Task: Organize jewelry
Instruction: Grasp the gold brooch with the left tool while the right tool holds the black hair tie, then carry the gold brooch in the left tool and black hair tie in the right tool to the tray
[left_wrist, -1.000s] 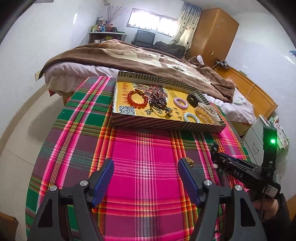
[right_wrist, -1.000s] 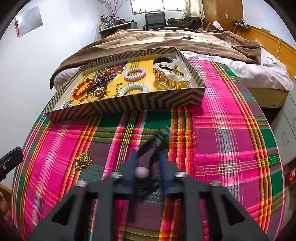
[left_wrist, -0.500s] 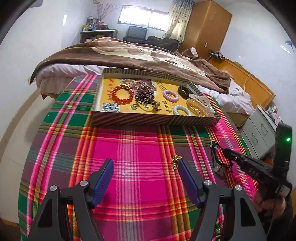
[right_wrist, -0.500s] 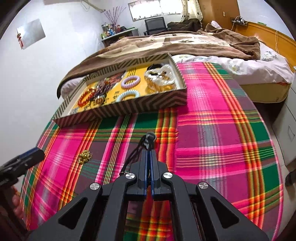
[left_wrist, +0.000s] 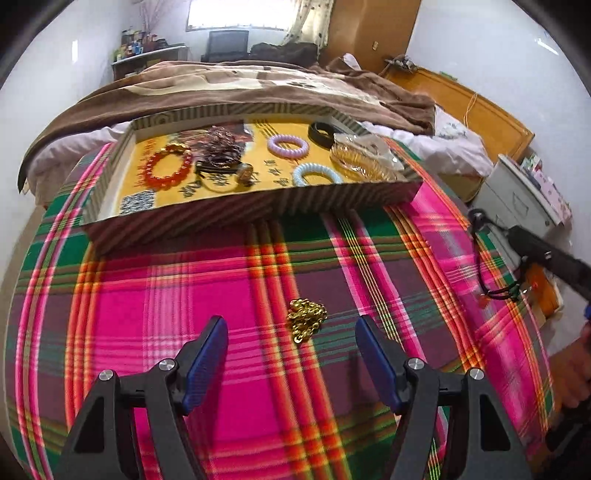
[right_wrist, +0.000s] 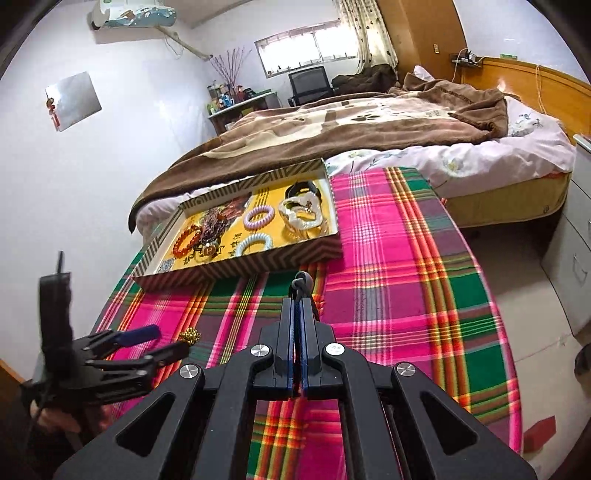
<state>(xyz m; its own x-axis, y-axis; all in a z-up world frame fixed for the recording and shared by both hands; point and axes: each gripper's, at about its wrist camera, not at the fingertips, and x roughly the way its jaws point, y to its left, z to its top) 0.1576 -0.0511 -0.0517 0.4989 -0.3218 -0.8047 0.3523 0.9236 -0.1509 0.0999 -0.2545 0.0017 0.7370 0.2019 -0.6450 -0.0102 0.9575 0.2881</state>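
Note:
A gold chain (left_wrist: 306, 318) lies bunched on the plaid cloth, just ahead of my open, empty left gripper (left_wrist: 291, 350); it also shows in the right wrist view (right_wrist: 190, 335). My right gripper (right_wrist: 297, 306) is shut on a black cord necklace (right_wrist: 303, 281) and holds it above the cloth; the cord hangs from it in the left wrist view (left_wrist: 484, 258). The striped tray (left_wrist: 236, 218) with a yellow floor holds a red bead bracelet (left_wrist: 168, 166), dark beads (left_wrist: 219, 147), a purple coil (left_wrist: 287, 144) and a blue coil (left_wrist: 316, 173).
The plaid table (left_wrist: 184, 295) stands against a bed with a brown blanket (right_wrist: 351, 125). A grey drawer cabinet (left_wrist: 517, 195) stands to the right of the table. My left gripper shows at the lower left of the right wrist view (right_wrist: 147, 341).
My right gripper has risen with the black cord, lifting it off the cloth. My left gripper has moved forward until the gold chain lies just ahead of its fingers.

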